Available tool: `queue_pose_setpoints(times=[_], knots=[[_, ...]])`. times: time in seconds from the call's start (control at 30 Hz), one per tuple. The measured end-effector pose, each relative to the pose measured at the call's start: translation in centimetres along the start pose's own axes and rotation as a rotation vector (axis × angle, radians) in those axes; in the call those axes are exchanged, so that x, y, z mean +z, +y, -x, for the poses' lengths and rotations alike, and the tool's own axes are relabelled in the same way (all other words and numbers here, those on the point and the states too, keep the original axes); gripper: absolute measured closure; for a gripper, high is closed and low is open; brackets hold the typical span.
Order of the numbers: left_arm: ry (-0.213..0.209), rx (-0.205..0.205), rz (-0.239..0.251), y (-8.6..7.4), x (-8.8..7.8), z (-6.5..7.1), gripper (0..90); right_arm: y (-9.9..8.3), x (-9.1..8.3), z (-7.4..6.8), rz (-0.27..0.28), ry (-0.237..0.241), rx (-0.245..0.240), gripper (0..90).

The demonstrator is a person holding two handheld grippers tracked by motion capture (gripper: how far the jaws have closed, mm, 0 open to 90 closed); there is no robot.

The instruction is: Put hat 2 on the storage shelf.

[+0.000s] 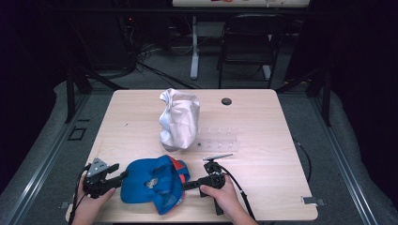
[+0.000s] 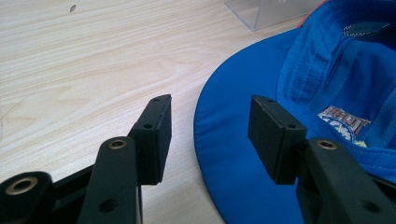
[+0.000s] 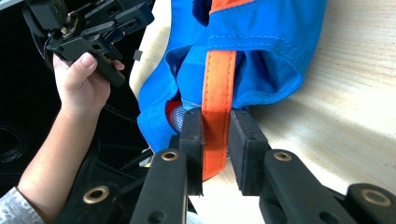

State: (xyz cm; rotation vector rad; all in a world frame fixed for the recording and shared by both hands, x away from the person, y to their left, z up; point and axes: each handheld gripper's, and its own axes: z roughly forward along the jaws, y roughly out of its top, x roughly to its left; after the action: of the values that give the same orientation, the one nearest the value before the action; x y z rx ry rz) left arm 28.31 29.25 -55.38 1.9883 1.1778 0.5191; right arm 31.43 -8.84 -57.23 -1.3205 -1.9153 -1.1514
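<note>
1. Looking down from the high view, we saw a blue cap (image 1: 152,185) lying upside down at the near edge of the tabletop (image 1: 263,154), between our two hands.
2. Our right hand-held gripper (image 3: 215,154) had its jaws closed on the cap's orange strap (image 3: 217,93), pinching it flat between the black pads (image 3: 192,140).
3. Our left hand-held gripper (image 2: 209,137) stood wide apart, holding nothing; the edge of the cap's brim (image 2: 229,154) lay in the gap between its jaws, and we could not tell whether a pad touched it.
4. A patch with lettering (image 2: 343,122) showed inside the cap's crown.
5. Farther back, near the middle of the tabletop, we saw a crumpled silver bag (image 1: 178,119) standing upright, with a clear plastic piece (image 1: 218,139) just beside it on its right.
6. A small dark round thing (image 1: 226,101) sat near the far edge, well apart from the cap.
</note>
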Motion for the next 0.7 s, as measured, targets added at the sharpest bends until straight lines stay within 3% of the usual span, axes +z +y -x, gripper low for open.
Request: queue_pose_setpoints(times=[0.1,0.17,0.2,0.3,0.4,0.7], knots=[[0.000,0.001,0.002,0.0,0.0,0.0,50.1,0.1,-0.1,0.1,-0.007,-0.003,0.002,77.3],[0.000,-0.001,0.007,0.0,0.0,0.0,50.1,0.0,-0.3,0.0,0.017,0.009,0.041,77.6],[0.002,0.001,0.005,0.1,0.0,0.0,50.1,0.1,-0.7,0.1,-0.012,-0.002,0.029,77.7],[0.005,0.003,0.012,0.0,0.1,0.1,50.1,0.1,-1.1,0.1,-0.002,-0.005,0.059,77.7],[0.006,0.005,0.013,0.1,0.1,0.1,50.1,0.0,-2.4,0.7,-0.013,-0.032,0.124,77.7],[-0.004,0.019,0.000,0.3,0.4,0.2,50.1,-0.1,-5.2,1.4,0.021,-0.107,0.185,77.7]])
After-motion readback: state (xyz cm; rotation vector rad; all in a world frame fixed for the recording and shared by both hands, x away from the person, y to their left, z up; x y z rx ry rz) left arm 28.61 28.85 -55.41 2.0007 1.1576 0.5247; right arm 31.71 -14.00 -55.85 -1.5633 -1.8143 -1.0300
